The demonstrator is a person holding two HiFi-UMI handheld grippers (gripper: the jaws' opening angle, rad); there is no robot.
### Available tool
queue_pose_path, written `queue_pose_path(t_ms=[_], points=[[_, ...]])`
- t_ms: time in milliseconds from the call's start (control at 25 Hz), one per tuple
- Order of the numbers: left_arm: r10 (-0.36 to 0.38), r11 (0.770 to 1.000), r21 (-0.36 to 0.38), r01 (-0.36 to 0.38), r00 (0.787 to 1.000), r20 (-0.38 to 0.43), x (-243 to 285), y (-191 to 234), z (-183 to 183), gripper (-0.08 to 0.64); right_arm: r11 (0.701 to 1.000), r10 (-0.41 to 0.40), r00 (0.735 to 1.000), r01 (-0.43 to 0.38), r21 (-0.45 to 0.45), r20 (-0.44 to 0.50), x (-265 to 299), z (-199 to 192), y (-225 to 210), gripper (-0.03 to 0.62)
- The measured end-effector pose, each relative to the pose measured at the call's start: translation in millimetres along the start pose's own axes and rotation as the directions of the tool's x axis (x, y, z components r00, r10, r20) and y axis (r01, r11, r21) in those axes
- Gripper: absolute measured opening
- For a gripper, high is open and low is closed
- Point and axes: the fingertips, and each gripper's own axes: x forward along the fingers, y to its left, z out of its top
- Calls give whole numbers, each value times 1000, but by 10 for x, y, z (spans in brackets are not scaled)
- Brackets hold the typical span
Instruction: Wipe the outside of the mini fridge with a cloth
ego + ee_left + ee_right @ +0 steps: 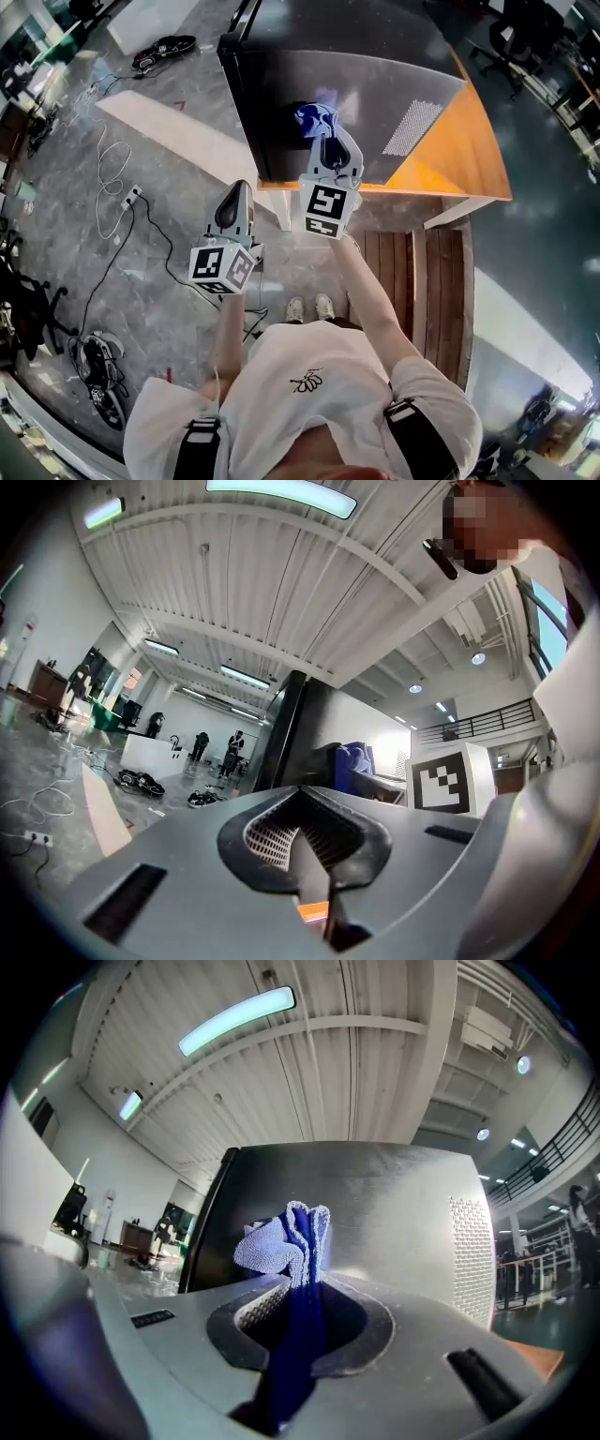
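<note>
Though the right gripper point(330, 142) pinches the cloth point(314, 119) — left gripper point(234, 199) pressed together, empty — fridge point(375, 84) friction could tug it loose.

Head camera above me, facing steeply down. Gripper cameras look along my fingers point(258, 1309), near fridge point(394, 1213); all share it.
</note>
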Motion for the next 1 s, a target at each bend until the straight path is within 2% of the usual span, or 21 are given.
queue_pose_path(t_ms=[160, 360, 720, 1000], points=[[-42, 999, 5, 42, 999, -4, 80, -189, -12, 5, 997, -66, 998, 66, -28, -9, -108, -43, -407, 62], [-60, 998, 5, 60, 998, -16, 130, -303, -74, 5, 990, -136, 990, 135, -47, -19, -186, -108, -809, 62], [-71, 997, 13, 71, 997, -17, 140, -358, -84, 5, 957, -290, 955, 288, -43, -57, -339, -251, -1575, 62], [-77, 997, 10, 78, 997, -27, 128, -423, -119, 5, 937, -349, 934, 346, -52, -81, -416, -306, -1912, 63]])
